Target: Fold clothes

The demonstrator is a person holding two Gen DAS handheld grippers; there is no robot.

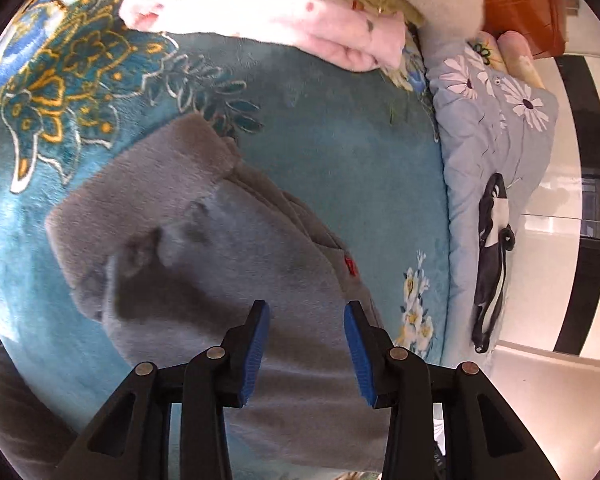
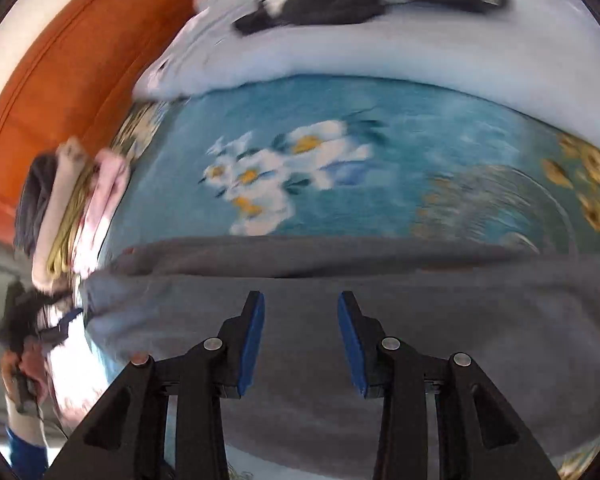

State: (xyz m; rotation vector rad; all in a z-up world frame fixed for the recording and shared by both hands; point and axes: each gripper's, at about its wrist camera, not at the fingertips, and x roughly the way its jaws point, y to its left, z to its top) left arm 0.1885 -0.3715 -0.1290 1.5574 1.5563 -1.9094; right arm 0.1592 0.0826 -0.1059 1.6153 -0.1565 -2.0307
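Note:
A grey fleece garment [image 1: 204,248] lies partly folded on the teal floral blanket [image 1: 340,152], with a small red tag [image 1: 350,265] near its right edge. My left gripper [image 1: 306,312] is open and empty just above the garment's near part. In the right wrist view the same grey garment [image 2: 420,304] spreads across the foreground, blurred. My right gripper [image 2: 302,300] is open and empty over it. The person's other hand with the left gripper [image 2: 24,332] shows at the far left.
A stack of folded clothes [image 1: 284,12], pink, olive and cream, sits at the blanket's far end; it also shows in the right wrist view [image 2: 76,216]. A light blue flowered quilt [image 1: 496,128] with a black and white garment [image 1: 492,256] lies alongside. An orange headboard [image 2: 60,80] stands behind.

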